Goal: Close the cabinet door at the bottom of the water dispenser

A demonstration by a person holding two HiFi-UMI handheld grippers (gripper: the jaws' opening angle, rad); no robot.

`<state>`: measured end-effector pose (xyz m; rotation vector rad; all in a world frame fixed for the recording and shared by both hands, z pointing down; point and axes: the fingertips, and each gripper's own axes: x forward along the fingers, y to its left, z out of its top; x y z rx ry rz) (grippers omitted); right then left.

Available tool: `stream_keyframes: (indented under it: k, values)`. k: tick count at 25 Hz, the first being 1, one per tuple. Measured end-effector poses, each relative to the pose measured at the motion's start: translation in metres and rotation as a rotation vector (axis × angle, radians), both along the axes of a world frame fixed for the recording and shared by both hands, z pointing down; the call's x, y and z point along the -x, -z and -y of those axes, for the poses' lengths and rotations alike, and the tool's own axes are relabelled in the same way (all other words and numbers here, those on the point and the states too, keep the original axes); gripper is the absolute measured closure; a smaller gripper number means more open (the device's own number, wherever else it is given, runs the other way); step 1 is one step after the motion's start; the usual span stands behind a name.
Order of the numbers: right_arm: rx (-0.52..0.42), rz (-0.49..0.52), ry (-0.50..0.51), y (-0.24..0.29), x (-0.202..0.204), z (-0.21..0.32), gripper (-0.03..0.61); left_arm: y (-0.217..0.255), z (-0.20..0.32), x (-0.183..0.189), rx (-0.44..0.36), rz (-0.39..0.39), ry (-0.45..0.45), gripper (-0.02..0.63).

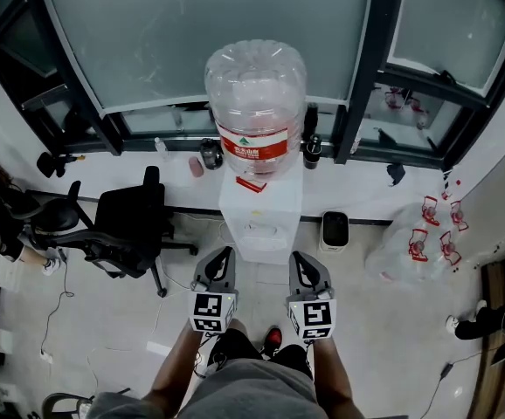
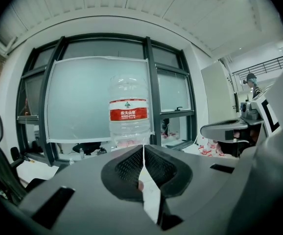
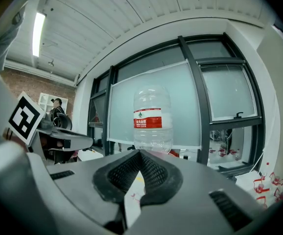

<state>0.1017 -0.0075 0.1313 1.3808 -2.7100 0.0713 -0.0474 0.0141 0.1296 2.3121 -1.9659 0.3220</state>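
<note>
- Both tools: how wide are they?
- Pinched together, each of them. The left gripper (image 2: pixel 144 147) has its jaws meeting along one thin line with nothing between them. The right gripper (image 3: pixel 140 152) is the same, tips touching and empty.
- And the water dispenser?
- The water dispenser (image 1: pixel 261 221) stands against the window ledge (image 1: pixel 366 195), with the bottle (image 1: pixel 255 103) on top, just ahead of both grippers. Neither touches it. Its cabinet door is low on the front, where no view shows it.
</note>
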Motion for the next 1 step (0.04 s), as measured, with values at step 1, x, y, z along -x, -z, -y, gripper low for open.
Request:
stream_keyframes:
  k: [1]
  values:
    - [-0.001, 0.001, -0.002, -0.0002, -0.0011, 0.0003, 0.561, 0.0001, 0.0003, -0.0007, 0.0, 0.0, -0.001, 0.584]
